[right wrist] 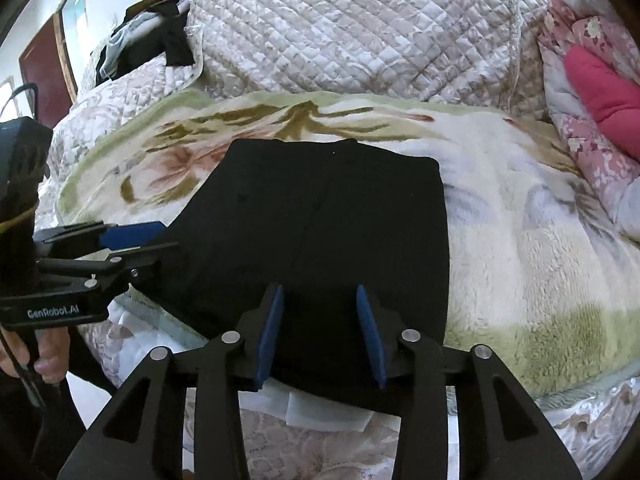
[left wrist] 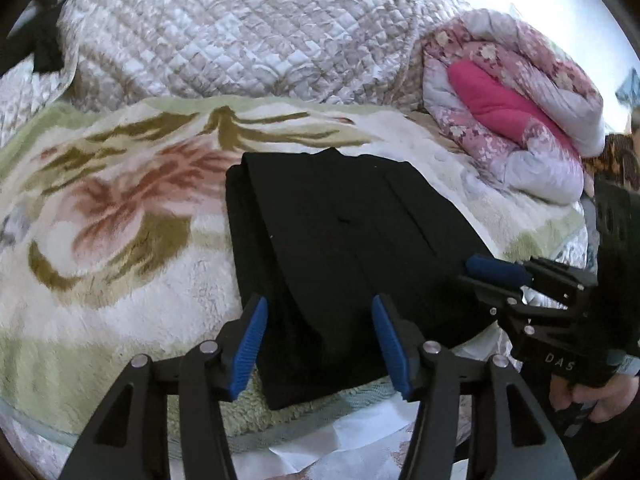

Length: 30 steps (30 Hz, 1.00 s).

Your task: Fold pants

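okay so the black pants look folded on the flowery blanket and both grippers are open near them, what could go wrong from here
1. The folded black pants lie at the near edge of the floral blanket; a nudge could probably slide them off.
2. Both the left gripper and right gripper have open jaws just above the cloth; a pad might snag the top layer and undo the fold.
3. The layers look slightly offset on one side, so the stack may loosen if lifted.

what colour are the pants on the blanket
Black, plain with no pattern. The pants show best in the right wrist view, lying folded on the flowered blanket.
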### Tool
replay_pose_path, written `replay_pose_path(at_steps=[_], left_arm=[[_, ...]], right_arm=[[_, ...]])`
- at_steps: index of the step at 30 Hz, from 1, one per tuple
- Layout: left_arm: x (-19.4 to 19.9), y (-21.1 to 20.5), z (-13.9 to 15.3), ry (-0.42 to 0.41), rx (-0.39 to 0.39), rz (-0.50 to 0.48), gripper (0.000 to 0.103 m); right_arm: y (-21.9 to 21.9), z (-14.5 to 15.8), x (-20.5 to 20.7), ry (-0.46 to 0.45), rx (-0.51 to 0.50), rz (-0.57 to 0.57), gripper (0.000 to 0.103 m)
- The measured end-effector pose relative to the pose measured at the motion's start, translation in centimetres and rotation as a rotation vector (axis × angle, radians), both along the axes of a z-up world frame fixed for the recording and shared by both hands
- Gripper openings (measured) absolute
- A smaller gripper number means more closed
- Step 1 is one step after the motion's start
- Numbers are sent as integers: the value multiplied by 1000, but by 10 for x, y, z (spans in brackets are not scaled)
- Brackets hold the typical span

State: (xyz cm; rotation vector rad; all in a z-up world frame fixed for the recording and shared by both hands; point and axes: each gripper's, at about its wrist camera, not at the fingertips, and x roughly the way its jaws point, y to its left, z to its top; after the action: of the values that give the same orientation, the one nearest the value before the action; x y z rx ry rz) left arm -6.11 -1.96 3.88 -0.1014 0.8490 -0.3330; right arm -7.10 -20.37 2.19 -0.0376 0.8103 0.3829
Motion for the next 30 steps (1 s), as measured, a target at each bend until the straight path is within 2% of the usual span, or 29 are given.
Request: replay_pose_path(at_steps=[8, 14, 22, 30], left_arm=[[-2, -3, 2, -21, 39, 12, 54], [5, 2, -2, -8, 22, 41, 56], [8, 6, 0, 4, 23, 52, 57], [23, 14, 6, 26, 67, 59, 57]], right_arm=[[-5, 3, -2, 9, 43, -37, 41], [9, 1, -3, -16, -38, -9, 52], [-4, 5, 2, 7, 15, -72, 52], [-17, 12, 15, 69, 53, -121, 52]])
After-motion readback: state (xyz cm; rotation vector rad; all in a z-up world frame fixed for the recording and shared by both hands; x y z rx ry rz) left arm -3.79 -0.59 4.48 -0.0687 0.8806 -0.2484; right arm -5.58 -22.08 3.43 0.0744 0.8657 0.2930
